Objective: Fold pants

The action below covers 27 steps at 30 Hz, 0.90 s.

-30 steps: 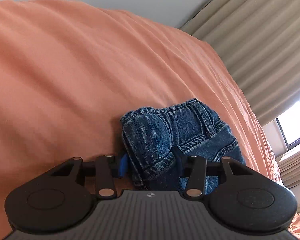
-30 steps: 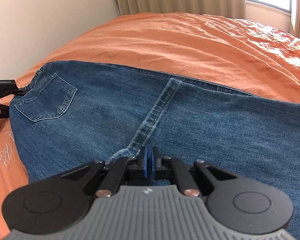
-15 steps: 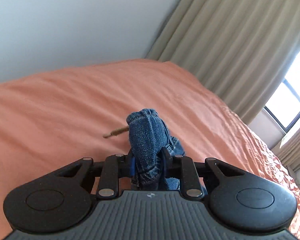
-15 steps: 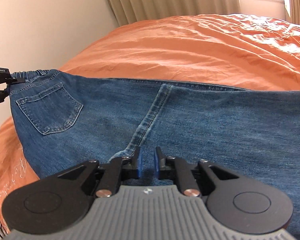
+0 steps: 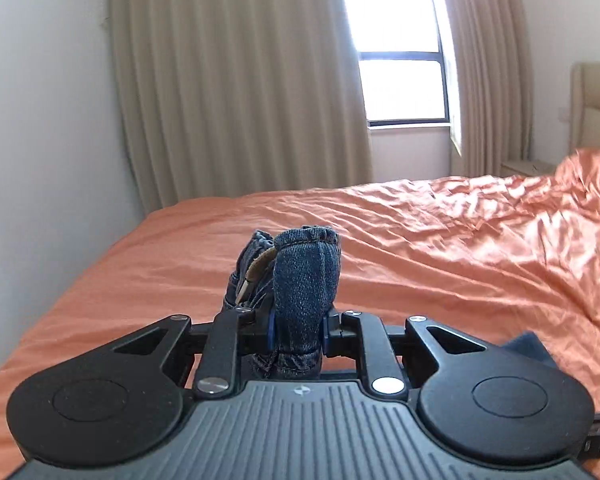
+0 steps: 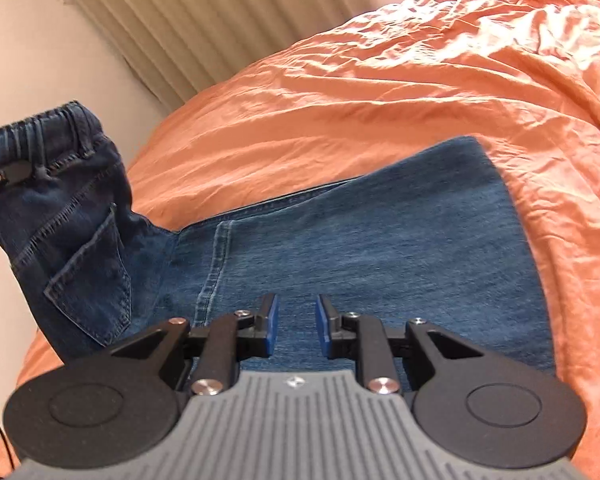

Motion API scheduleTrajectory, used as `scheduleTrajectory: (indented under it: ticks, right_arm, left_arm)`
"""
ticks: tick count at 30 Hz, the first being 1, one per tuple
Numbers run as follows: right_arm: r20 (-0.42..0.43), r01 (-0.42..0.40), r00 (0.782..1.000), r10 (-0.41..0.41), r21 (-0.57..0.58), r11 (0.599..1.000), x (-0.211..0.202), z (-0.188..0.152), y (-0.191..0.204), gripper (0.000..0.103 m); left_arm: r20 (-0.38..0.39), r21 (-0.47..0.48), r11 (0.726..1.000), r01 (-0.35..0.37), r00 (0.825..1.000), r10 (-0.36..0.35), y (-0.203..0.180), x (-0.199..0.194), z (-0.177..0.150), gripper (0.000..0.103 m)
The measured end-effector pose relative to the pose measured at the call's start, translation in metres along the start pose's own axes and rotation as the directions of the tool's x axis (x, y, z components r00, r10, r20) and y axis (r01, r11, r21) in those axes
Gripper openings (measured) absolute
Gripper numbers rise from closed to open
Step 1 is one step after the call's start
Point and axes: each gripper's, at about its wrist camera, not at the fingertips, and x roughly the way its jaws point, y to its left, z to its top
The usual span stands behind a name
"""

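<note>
The right tool [image 6: 294, 330] hovered spread and empty over the pants [image 6: 380, 248], whose legs ran lengthwise across the bed [image 6: 380, 92]; farther left, the left tool [image 5: 296, 332] was closing on the raised waistband [image 6: 40, 124].

Dark blue denim pants [image 6: 380, 248], orange bedspread [image 6: 420, 80], beige ribbed curtains [image 5: 240, 80], blue-padded black claw [image 6: 294, 326]

Open bedspread [image 6: 380, 92] beyond jeans [image 6: 380, 248]
</note>
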Motion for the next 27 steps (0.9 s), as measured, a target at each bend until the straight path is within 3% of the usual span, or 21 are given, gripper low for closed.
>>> scheduleTrajectory:
  ticks: [5, 9, 12, 14, 16, 20, 21, 23, 27]
  right_arm:
    - [-0.005, -0.011, 1.0, 0.011, 0.084, 0.996, -0.012, 0.002, -0.022, 0.018]
    - [-0.013, 0.014, 1.0, -0.013, 0.105, 0.994, -0.01, 0.003, -0.033, 0.022]
    - [-0.041, 0.035, 0.999, -0.03, 0.128, 0.991, -0.002, 0.003, -0.037, 0.025]
    - [-0.036, 0.008, 0.999, -0.002, 0.158, 0.987, -0.002, 0.007, -0.04, 0.025]
    - [-0.013, -0.004, 1.0, 0.006, 0.165, 0.986, -0.005, 0.012, -0.041, 0.027]
    - [0.014, -0.018, 1.0, 0.015, 0.171, 0.985, -0.01, 0.014, -0.044, 0.029]
    - [0.015, -0.036, 0.999, 0.033, 0.179, 0.983, -0.01, 0.014, -0.045, 0.029]
    - [0.019, -0.075, 0.997, 0.072, 0.198, 0.977, -0.01, 0.014, -0.046, 0.029]
    - [0.003, -0.188, 0.981, 0.193, 0.226, 0.956, 0.001, 0.015, -0.041, 0.029]
  left_arm:
    - [-0.118, 0.086, 0.991, 0.103, 0.989, -0.092, -0.081, 0.019, -0.043, 0.021]
    - [-0.262, 0.093, 0.981, 0.171, 0.955, -0.141, -0.105, 0.026, -0.08, 0.022]
    - [-0.368, -0.02, 0.973, 0.231, 0.903, -0.222, -0.096, 0.027, -0.089, 0.03]
    - [-0.409, -0.115, 0.948, 0.295, 0.856, -0.316, -0.087, 0.033, -0.089, 0.051]
    - [-0.434, -0.237, 0.911, 0.338, 0.802, -0.411, -0.075, 0.038, -0.088, 0.058]
    - [-0.405, -0.431, 0.812, 0.394, 0.72, -0.564, -0.049, 0.047, -0.082, 0.064]
    - [-0.391, -0.461, 0.79, 0.404, 0.706, -0.59, -0.043, 0.047, -0.08, 0.064]
    - [-0.372, -0.467, 0.788, 0.402, 0.719, -0.587, -0.029, 0.042, -0.073, 0.059]
    - [-0.332, -0.407, 0.842, 0.353, 0.802, -0.497, -0.001, 0.036, -0.058, 0.058]
